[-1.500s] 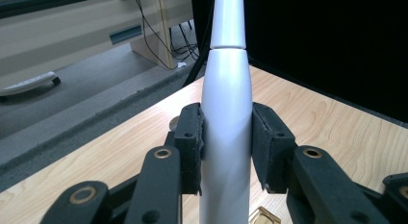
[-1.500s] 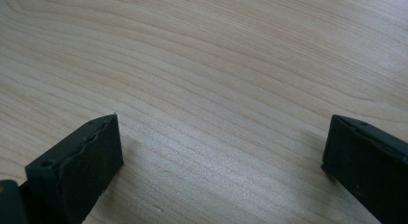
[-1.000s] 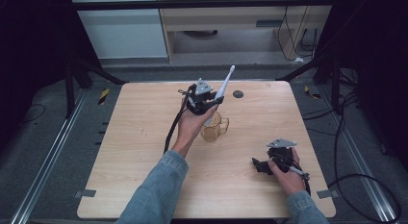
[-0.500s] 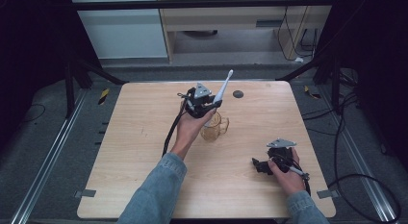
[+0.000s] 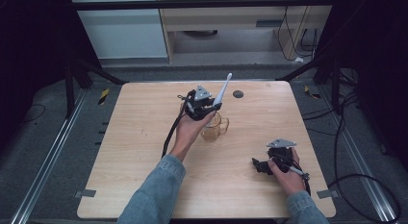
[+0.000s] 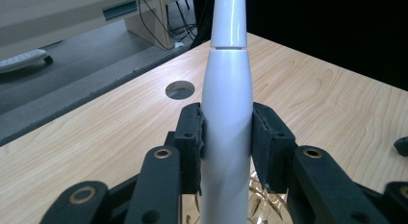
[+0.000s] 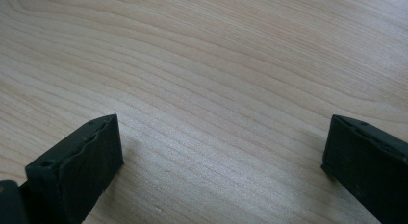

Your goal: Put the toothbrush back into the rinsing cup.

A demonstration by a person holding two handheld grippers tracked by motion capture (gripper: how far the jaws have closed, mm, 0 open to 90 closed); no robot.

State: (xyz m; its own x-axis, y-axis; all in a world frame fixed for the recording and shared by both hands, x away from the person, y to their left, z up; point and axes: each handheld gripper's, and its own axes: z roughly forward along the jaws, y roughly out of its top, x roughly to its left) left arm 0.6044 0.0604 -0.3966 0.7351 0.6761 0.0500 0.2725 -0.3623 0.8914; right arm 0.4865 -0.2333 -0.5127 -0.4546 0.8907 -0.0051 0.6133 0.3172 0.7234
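Change since earlier frames: the left gripper (image 5: pixel 206 110) with its white stick sits a touch lower and nearer the glass mug than a second ago (a small shift); the stick's lean up and to the right is unchanged. The right gripper (image 5: pixel 263 166) has stayed where it was.

Left gripper state: jaws clamped on the white tapered stick (image 6: pixel 226 118), one black pad (image 6: pixel 190 137) pressed to each side of its thicker lower body (no gap visible in the left gripper view).

White stick, relative to left gripper: held between the jaws; its narrower upper section runs on past the fingertips, up and to the right in the high view (image 5: pixel 222 92), and its lower end passes back under the jaws toward the mug.

Glass mug (image 5: pixel 213 128): directly beneath and just in front of the left gripper, handle on the side away from the forearm; glassy amber edges show below the jaws in the left gripper view (image 6: pixel 262 202). Whether the stick's lower end touches the mug I cannot tell.

Right gripper state: jaws wide apart, nothing between them, bare wood under the gap (image 7: pixel 221 152).

Right gripper position: low over the table (image 5: pixel 144 137), well apart from the mug and the stick, on the near right part of the tabletop.

Table hole (image 5: pixel 237 94): beyond the left gripper, past the stick's tip side.
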